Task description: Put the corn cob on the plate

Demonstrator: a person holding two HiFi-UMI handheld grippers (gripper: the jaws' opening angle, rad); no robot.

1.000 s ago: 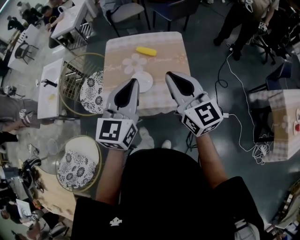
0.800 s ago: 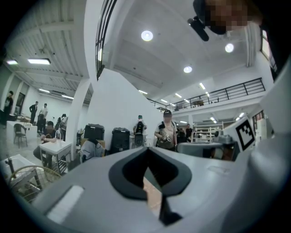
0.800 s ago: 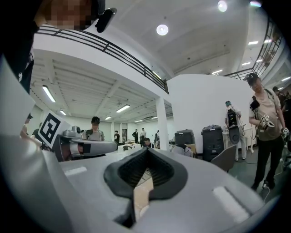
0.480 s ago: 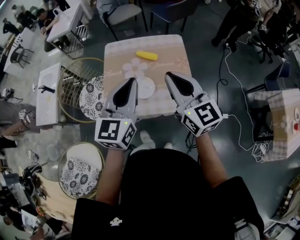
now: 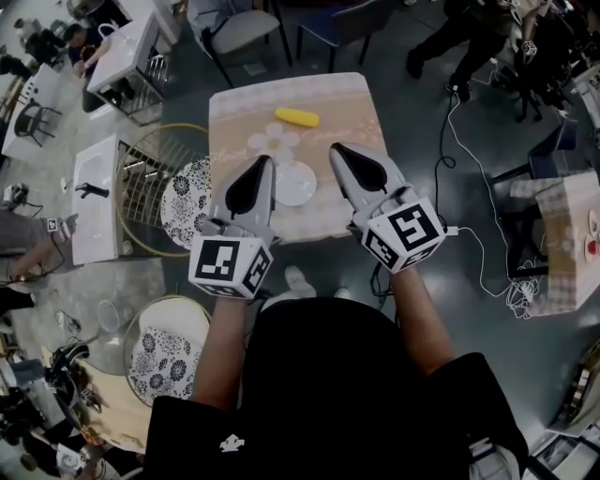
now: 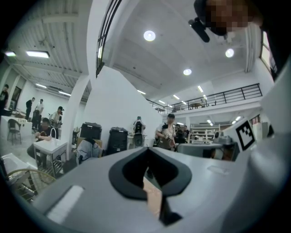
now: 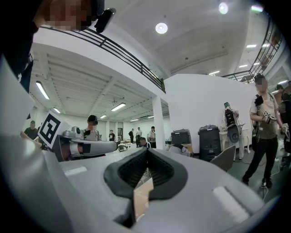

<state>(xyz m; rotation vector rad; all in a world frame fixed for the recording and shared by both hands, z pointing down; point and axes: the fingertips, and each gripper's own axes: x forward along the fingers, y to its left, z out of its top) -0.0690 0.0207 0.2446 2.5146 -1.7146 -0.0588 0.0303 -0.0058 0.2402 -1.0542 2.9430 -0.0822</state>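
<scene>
A yellow corn cob point(image 5: 296, 116) lies near the far edge of a small table point(image 5: 337, 103) with a beige flowered cloth. A white plate point(image 5: 296, 181) sits nearer the table's front edge. My left gripper point(image 5: 267, 161) is held level above the front of the table, its tips just left of the plate, jaws shut and empty. My right gripper point(image 5: 337, 150) hangs level to the plate's right, also shut with nothing in it. In the left gripper view my left gripper point(image 6: 146, 150) shows its jaws meeting. In the right gripper view my right gripper point(image 7: 146, 151) does too. Neither gripper view shows the corn.
A round wire-framed stool with a patterned cushion point(image 5: 185, 190) stands left of the table, another point(image 5: 164, 352) nearer me. A white side table point(image 5: 98, 202) is at the left, chairs point(image 5: 239, 28) behind the table. Cables point(image 5: 469, 225) trail on the floor at right. People stand around the room.
The table, plate and corn have slid nearer and lower in the head view as I moved forward. Both grippers kept their pose and stayed shut.
</scene>
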